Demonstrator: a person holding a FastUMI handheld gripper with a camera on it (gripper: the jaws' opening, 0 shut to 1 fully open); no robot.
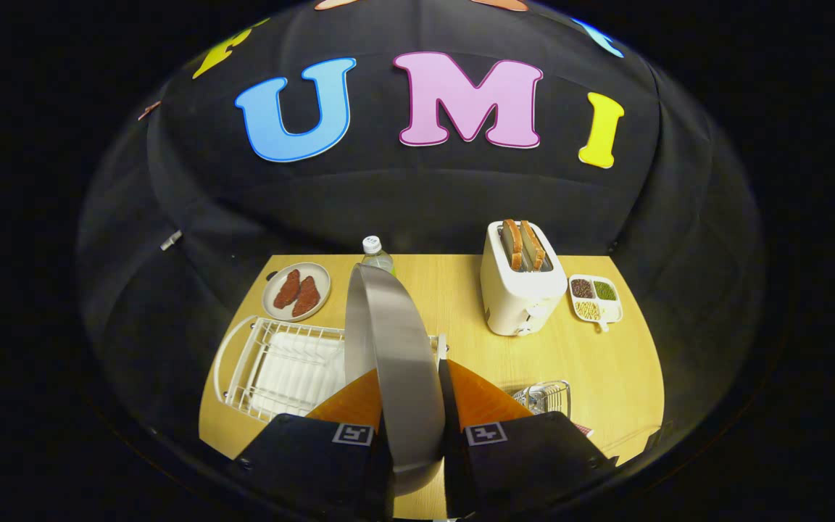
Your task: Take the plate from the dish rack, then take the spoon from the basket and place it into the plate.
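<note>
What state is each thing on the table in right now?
Claw: shut on the plate.
Plate: held on edge, upright, above the rack.
Rack: empty.
Toaster: two slices sticking up.
Bottle: capped, upright.
Small dish: holds two reddish pieces.
Divided tray: compartments filled.
Basket: contents unclear.

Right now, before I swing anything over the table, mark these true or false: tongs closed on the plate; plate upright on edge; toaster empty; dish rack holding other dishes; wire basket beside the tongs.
1. The tongs are shut on the metal plate: true.
2. The plate stands upright on edge: true.
3. The toaster is empty: false, two toast slices stick out.
4. The dish rack holds other dishes: false, its visible part holds none.
5. The wire basket sits beside the tongs: true.
</note>
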